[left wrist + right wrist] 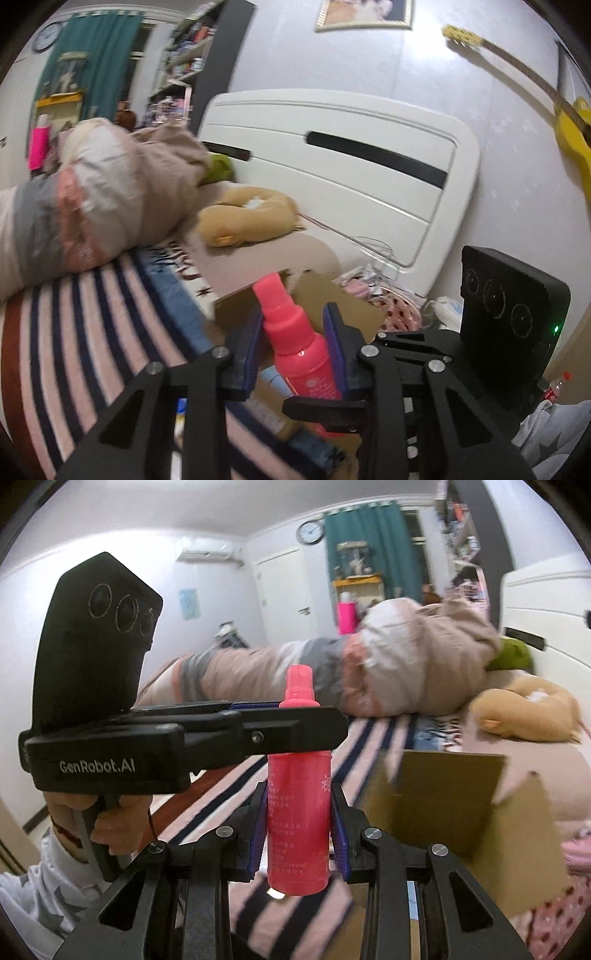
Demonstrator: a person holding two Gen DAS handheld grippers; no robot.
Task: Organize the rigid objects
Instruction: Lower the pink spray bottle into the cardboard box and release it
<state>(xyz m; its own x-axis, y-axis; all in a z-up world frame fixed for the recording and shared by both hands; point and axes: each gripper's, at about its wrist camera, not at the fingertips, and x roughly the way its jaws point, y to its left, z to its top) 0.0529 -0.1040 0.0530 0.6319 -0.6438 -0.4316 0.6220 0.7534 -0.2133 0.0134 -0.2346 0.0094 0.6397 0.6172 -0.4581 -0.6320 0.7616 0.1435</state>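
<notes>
Both grippers are clamped on the pink spray bottle [298,794] at once: left gripper [297,345] at its shoulder, right gripper [299,823] lower down, above the cardboard box [461,812]. Uneven release could tip it.

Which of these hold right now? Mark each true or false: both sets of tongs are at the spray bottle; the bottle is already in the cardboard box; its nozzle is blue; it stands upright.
1. Both are at the bottle. True: the left tongs clamp the pink spray bottle near its shoulder, and the right tongs flank its lower body.
2. It is in the box. False: it is held in the air beside the cardboard box.
3. The nozzle is blue. False: the nozzle is pink.
4. It stands upright. True.
</notes>
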